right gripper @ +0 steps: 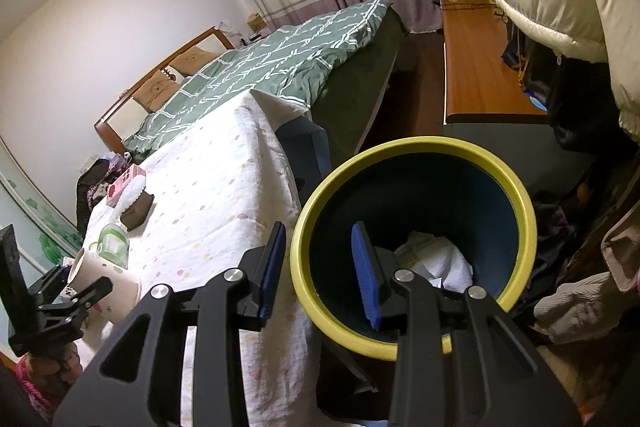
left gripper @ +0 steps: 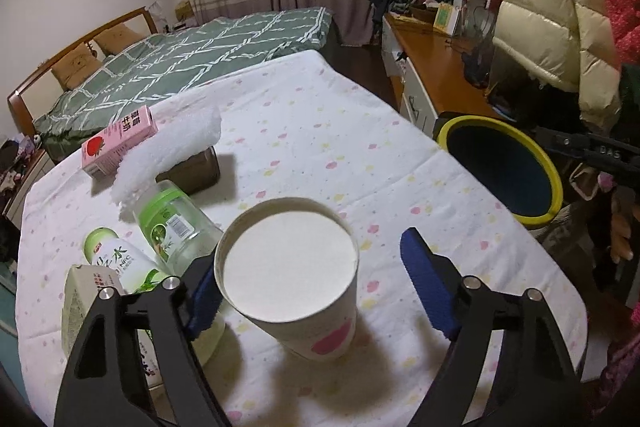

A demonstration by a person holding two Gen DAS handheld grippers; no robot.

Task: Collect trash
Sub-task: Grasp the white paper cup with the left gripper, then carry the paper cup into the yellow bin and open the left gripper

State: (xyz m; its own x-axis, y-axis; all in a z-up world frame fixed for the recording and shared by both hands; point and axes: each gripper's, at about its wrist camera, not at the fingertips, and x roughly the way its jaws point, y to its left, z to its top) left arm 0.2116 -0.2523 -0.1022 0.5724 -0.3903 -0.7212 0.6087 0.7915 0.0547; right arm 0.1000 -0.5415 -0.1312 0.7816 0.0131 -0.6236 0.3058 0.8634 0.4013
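Observation:
A white paper cup [left gripper: 290,267] with a pink spot stands on the dotted tablecloth [left gripper: 320,147]. My left gripper [left gripper: 316,287] is open around it, the left pad touching the cup, the right pad apart. The cup also shows in the right wrist view [right gripper: 108,279]. A bin with a yellow rim [left gripper: 548,167] stands past the table's right edge. My right gripper [right gripper: 320,267] is shut on the yellow bin rim [right gripper: 298,259], one finger outside, one inside. White crumpled trash [right gripper: 440,259] lies in the bin.
Left of the cup lie a clear green-label bottle [left gripper: 172,223], a green-tea bottle [left gripper: 116,259] and a carton [left gripper: 88,291]. A pink milk carton [left gripper: 120,143], a white towel [left gripper: 176,147] and a brown box [left gripper: 192,171] sit farther back. Bed, desk and hanging coats surround.

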